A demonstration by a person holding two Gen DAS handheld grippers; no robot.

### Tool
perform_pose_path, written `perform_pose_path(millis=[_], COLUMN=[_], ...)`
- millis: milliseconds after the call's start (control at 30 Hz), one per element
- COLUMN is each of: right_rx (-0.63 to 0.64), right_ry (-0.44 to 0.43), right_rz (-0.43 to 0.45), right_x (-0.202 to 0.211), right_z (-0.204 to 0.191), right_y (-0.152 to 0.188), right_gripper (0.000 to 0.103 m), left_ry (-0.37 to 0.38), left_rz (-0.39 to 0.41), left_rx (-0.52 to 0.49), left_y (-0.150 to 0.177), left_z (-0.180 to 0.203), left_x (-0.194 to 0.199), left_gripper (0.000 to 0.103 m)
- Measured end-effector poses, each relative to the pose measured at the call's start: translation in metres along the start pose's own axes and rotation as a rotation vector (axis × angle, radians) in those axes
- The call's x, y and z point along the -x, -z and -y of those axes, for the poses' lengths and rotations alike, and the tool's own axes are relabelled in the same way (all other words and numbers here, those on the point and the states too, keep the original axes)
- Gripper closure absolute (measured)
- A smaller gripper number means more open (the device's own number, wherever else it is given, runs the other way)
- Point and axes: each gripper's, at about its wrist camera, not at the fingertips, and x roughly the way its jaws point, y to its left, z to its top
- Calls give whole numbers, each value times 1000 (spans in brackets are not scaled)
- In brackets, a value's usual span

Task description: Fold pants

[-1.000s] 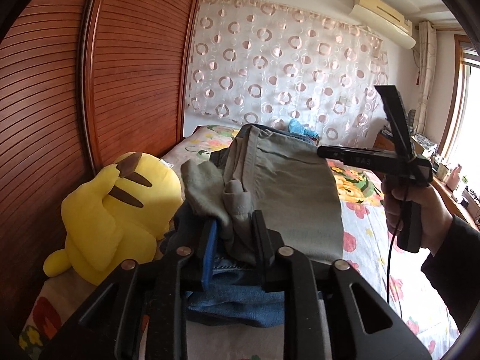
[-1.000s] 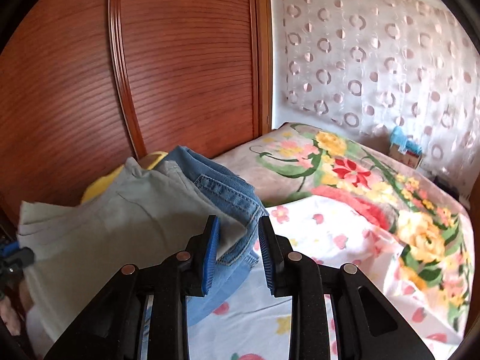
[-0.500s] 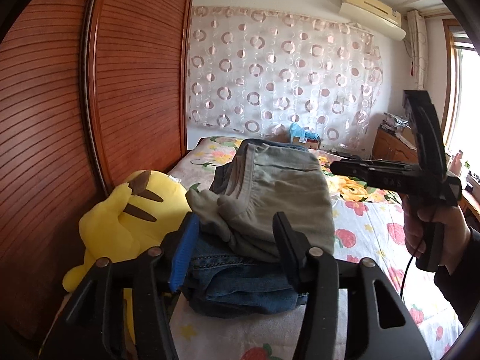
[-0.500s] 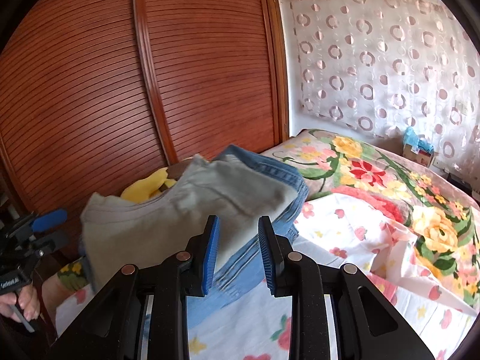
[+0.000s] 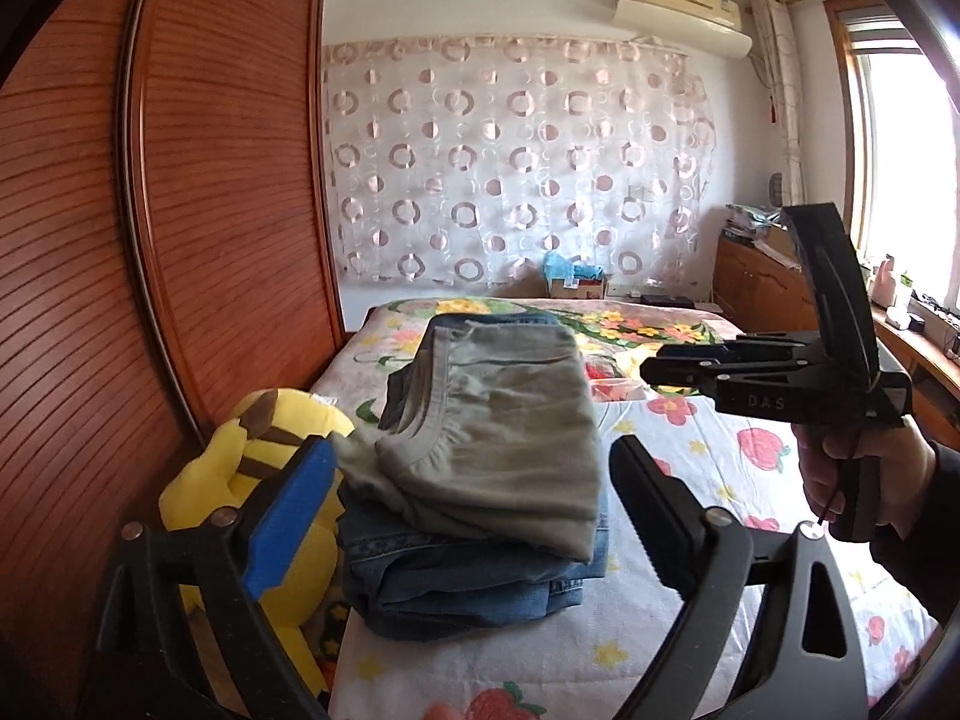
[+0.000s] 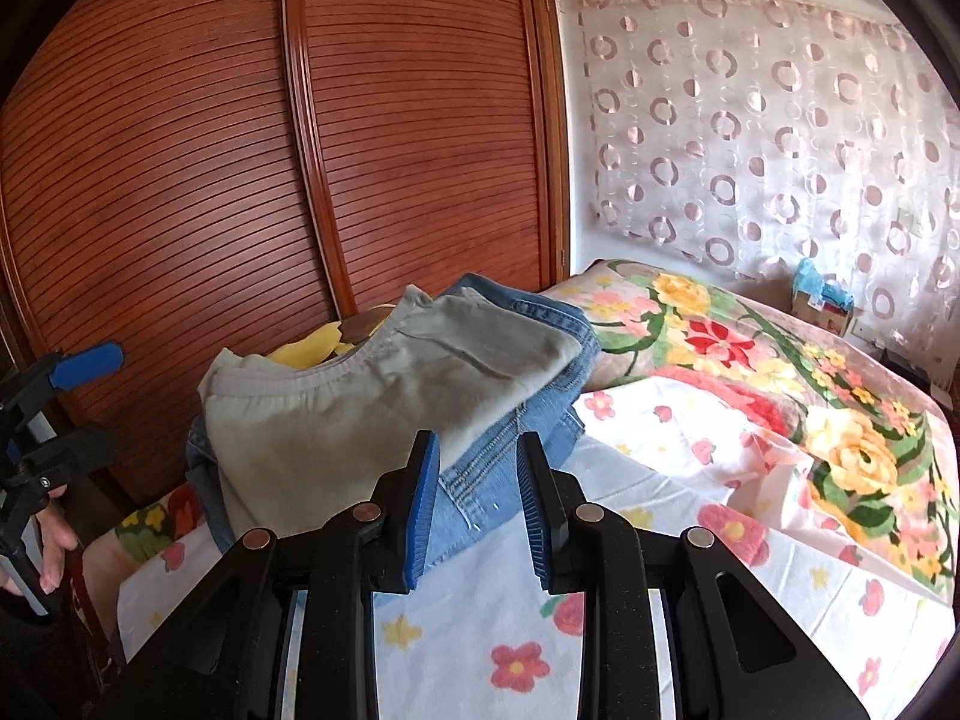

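Note:
Grey-green pants (image 5: 504, 420) lie folded on top of folded blue jeans (image 5: 456, 582) on the flowered bed (image 5: 708, 468). My left gripper (image 5: 471, 456) is just in front of the stack. Its jaws are opening wide, one on each side of the pants' near edge, with neither pad touching the cloth. My right gripper (image 6: 477, 480) hovers low over the sheet near the stack's corner, its jaws a narrow gap apart with nothing between them. The pants (image 6: 372, 402) and jeans (image 6: 540, 414) lie just beyond it. A hand holds the right gripper (image 5: 690, 369) out to the right of the stack.
A yellow plush toy (image 5: 240, 480) sits against the stack's left side, by the wooden slatted wardrobe doors (image 5: 210, 210). A small box (image 5: 573, 279) stands at the bed's far end under a patterned curtain. A wooden sideboard (image 5: 762, 288) runs along the window side.
The left gripper let go of the grey pants, spread its jaws wide and drew back and up. The right gripper pulled away from the stack, its narrow gap unchanged.

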Motion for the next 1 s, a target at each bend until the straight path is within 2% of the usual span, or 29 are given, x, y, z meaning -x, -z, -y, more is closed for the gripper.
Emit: perform_pose_path(millis=[200,400,533,600,1000], right_rx=[-19,-53,-67,-72,-127], right_ry=[38,89,128,145,251], right_rz=[15,35,56,62,78], right_x=[20,48,73,83,143], right_z=[-1,-4,-13,-17,-50], right_y=[13,26,35,39,77], right_gripper=[76,75,70,67,65], left_ry=[3,70,72,95,174], left_rz=[-5,-12,-13,-13,-42], left_rx=[-26,-49,-83,-77,-69], left_y=[-2,2,3,3,13], left_z=[12,30,47,53,98], left_x=[4,6,9,10,18], left_gripper=[9,9,9,9,9])
